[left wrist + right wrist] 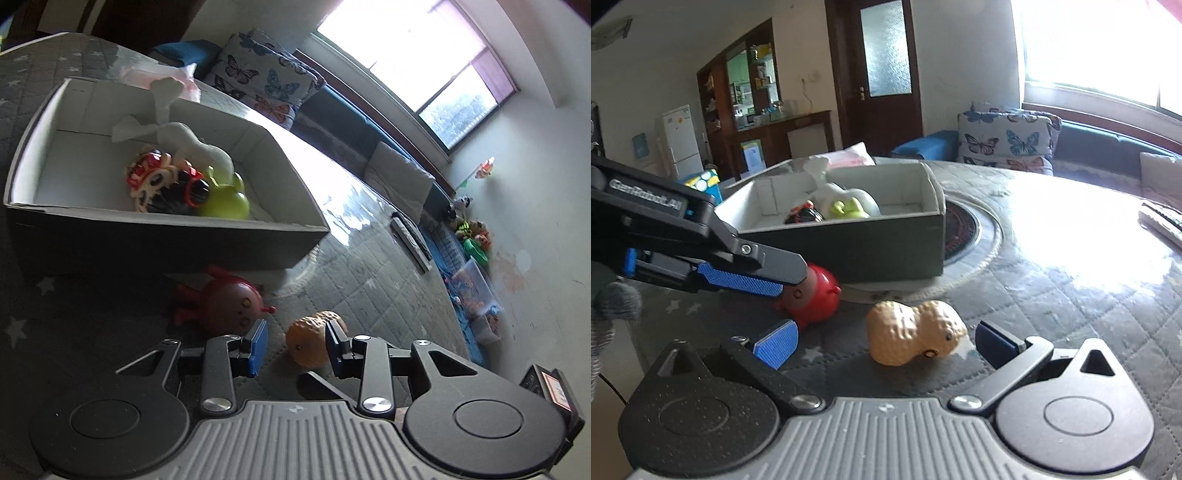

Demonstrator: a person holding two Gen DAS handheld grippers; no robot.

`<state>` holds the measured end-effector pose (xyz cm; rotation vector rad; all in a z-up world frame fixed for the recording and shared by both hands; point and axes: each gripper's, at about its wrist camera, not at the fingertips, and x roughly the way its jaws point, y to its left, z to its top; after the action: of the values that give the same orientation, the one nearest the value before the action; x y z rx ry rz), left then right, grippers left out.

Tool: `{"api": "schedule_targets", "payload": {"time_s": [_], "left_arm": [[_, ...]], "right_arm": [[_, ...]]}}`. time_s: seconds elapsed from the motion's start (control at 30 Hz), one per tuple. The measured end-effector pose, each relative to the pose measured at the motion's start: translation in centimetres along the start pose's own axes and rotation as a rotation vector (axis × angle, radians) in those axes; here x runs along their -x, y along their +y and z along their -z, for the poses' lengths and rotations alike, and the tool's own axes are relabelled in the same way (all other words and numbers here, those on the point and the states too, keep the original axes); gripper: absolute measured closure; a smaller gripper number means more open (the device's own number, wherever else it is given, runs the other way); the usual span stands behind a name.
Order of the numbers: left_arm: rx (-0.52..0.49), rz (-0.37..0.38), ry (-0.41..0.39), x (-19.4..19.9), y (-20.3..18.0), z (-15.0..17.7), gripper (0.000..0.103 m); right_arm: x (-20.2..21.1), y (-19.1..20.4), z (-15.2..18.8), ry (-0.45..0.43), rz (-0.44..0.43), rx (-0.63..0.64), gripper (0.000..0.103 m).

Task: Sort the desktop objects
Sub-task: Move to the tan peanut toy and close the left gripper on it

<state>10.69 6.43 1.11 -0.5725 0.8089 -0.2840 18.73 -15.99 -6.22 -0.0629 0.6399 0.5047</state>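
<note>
2 toys on quilt, peanut toy (pixel 916 332) between wide right hand-held gripper (pixel 886 341), left hand-held gripper (pixel 295 347) wide.

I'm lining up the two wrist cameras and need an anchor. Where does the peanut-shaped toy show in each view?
Left wrist: peanut toy low centre, just ahead of the open left gripper, against its right finger.
Right wrist: low centre, between the open right gripper's fingers.
Shared landmark: the grey box behind it, red toy in front.
</note>
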Motion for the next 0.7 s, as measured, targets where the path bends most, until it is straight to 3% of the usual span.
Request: {"api": "schedule_targets", "payload": {"time_s": [0.27, 0.7], "left_arm": [[-0.073, 0.049, 0.074, -2.7, -2.0, 0.2, 0.067], [-0.081, 0.022, 0.119, -5.0, -2.2, 0.3, 0.066]], "right_arm": [[-0.7, -0.7, 0.5, 0.016, 0.022, 0.026, 0.002], [-2.5, -1.6, 0.5, 0.042, -0.015, 0.036, 0.018]]}}
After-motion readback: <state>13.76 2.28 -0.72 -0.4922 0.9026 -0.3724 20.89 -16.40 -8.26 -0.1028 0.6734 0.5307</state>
